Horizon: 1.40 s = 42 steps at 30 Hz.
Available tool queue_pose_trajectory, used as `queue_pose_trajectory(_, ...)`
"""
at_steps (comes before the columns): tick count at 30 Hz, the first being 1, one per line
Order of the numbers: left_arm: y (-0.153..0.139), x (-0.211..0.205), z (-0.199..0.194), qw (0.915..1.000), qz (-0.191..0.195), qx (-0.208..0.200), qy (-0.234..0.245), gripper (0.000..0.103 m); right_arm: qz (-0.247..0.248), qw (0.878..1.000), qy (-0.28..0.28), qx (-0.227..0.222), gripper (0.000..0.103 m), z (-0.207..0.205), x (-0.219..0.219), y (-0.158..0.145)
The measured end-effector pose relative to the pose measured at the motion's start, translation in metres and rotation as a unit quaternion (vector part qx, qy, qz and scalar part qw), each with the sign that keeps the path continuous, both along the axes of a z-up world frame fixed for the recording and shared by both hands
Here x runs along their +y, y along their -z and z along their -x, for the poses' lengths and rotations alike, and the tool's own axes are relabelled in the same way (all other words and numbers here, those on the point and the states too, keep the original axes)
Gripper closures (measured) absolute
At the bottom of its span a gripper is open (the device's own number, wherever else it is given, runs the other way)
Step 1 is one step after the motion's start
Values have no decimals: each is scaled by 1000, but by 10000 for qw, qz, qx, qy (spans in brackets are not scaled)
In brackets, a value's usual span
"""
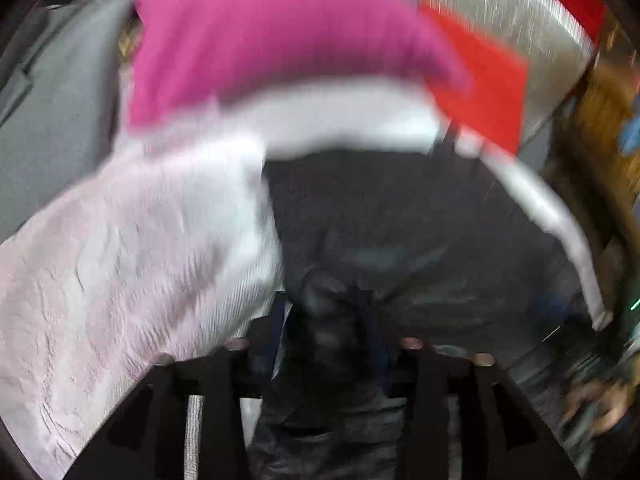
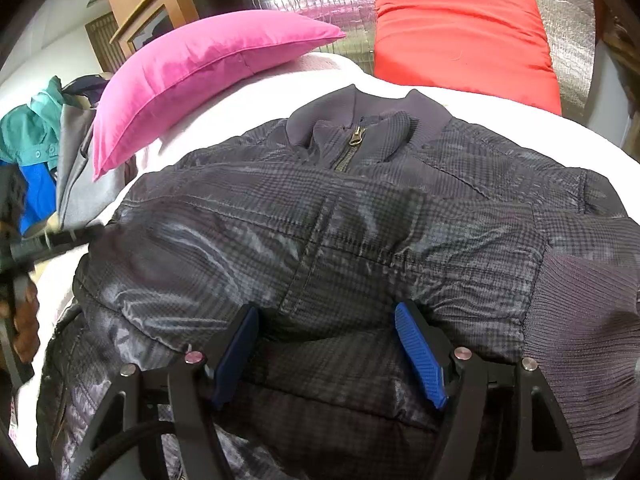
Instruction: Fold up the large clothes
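The dark checked jacket (image 2: 340, 220) lies face up on the white bed (image 2: 400, 84), collar toward the pink pillow (image 2: 192, 76) and red pillow (image 2: 460, 32) at the top of the frame, one ribbed cuff at lower right. The right hand-held gripper (image 2: 328, 352) stands released at lower centre, blue pads spread astride a bulge of the hem. The left hand-held gripper (image 1: 328, 320) is blurred with dark cloth bunched between its fingers; I cannot tell whether it grips. Best pinch the hem at both corners and carry it evenly toward the collar.
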<state>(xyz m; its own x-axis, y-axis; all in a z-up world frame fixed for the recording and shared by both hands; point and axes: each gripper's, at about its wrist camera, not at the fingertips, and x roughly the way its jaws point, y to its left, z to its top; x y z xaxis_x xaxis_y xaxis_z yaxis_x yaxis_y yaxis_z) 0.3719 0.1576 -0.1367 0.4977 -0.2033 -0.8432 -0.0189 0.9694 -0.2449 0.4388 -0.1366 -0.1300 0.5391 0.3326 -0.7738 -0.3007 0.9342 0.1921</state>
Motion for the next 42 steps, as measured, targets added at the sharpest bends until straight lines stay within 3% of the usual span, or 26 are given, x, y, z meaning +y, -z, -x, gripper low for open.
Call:
queue_pose_trajectory(2,4,4,-2,9997,163,-32,-205,72,-25,9999,21,105,27,-2,0,-5)
queue_pose_trajectory(5,-22,4,8,9980,293,-106,-558,71,-318,9986,295,290,27,-1,-10,-23)
queue_pose_trajectory(8,-42,8,30,9977,403,-306,-456,53,-736,9959,527,-37,27,28,-33,-53)
queue_pose_trajectory(13,-66,9,102,9974,-215,-635,-249,39,-945,9921,807,-164,23,109,-80,-74)
queue_pose_trajectory(18,-72,0,179,9945,-790,-641,-266,39,-970,9875,1239,-23,21,218,-133,-67)
queue_pose_trajectory(23,-79,-19,230,9931,-925,-698,-191,38,-855,9828,1635,84,19,311,-166,-47)
queue_pose_trajectory(27,-85,-37,265,9910,-1112,-744,-52,37,-977,9769,1888,211,18,360,-182,-29)
queue_pose_trajectory(33,-89,-46,291,9899,-1210,-739,-34,37,-1300,9666,2203,175,18,394,-194,-20)
queue_pose_trajectory(42,-87,-43,310,9896,-1248,-709,-80,37,-1415,9633,2277,150,18,407,-187,-19)
